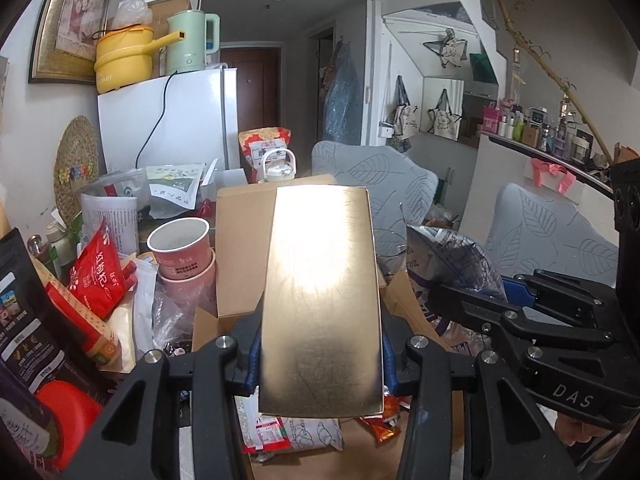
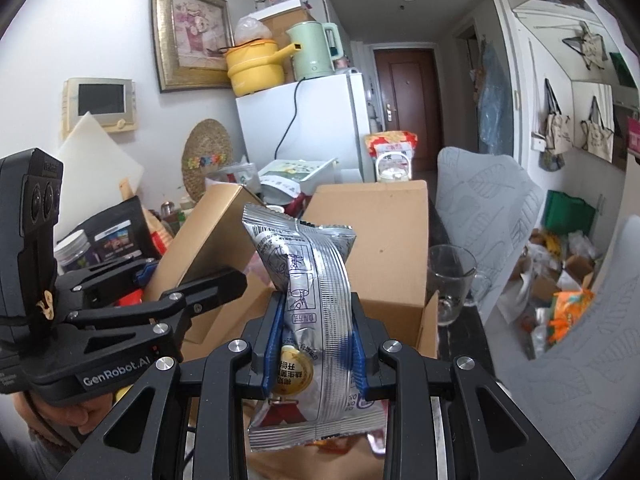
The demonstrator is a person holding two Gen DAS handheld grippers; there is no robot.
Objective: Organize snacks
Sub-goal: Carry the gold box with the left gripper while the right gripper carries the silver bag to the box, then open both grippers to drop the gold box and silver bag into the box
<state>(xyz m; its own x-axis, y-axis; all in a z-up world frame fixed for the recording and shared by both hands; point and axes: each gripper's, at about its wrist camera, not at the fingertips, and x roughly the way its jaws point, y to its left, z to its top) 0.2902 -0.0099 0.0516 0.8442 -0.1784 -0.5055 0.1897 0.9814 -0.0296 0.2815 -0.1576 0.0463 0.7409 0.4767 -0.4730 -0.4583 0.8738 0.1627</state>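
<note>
The left tongs (image 1: 320,360) squeeze a shiny gold flat box (image 1: 320,300), held up over the open cardboard box (image 1: 240,248). The right tongs (image 2: 314,344) pinch a silver snack bag (image 2: 308,280) above it too. I think each should go down slowly, one at a time, so nothing bumps the glass cup (image 2: 452,280).

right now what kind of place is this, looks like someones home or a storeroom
Most likely a small lived-in flat, at a cluttered dining or kitchen corner. A white fridge carries a yellow pot and a green kettle, a framed picture hangs on the wall, and a front door closes the hallway.
</note>
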